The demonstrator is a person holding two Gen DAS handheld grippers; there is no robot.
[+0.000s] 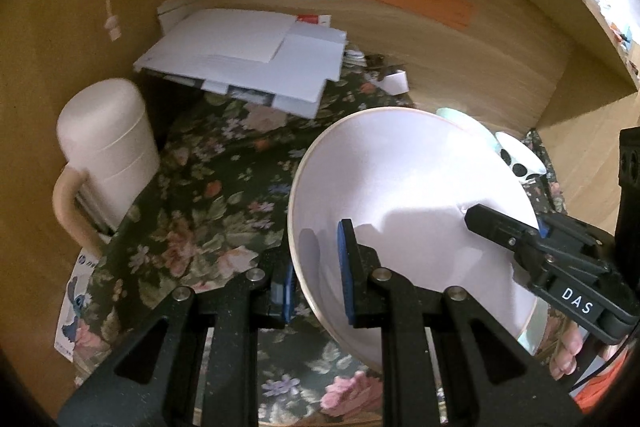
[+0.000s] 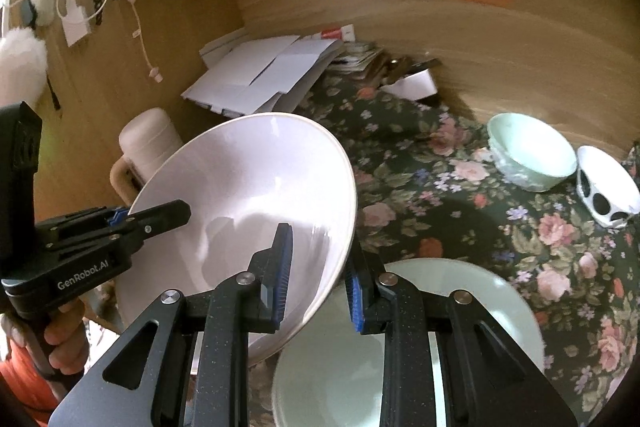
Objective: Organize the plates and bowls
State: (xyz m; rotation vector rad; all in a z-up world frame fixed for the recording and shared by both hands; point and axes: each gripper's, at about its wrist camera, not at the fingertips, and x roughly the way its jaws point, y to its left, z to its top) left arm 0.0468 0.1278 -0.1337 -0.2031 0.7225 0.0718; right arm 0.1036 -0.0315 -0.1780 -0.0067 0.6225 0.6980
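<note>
Floral cloth (image 2: pixel 460 195) covers the desk. Both grippers clamp opposite rims of a tilted white bowl (image 2: pixel 248 211): left gripper (image 1: pixel 316 287), right gripper (image 2: pixel 316 287). It partly hides a pale green plate (image 2: pixel 480 307) at lower right, cut off by the frame.

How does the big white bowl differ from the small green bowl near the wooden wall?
The big white bowl is tilted and gripped at opposite rim edges by both the left tool and the right tool; the small green bowl sits upright on the floral cloth, ungripped. The white bowl looks wider. Both look empty.
</note>
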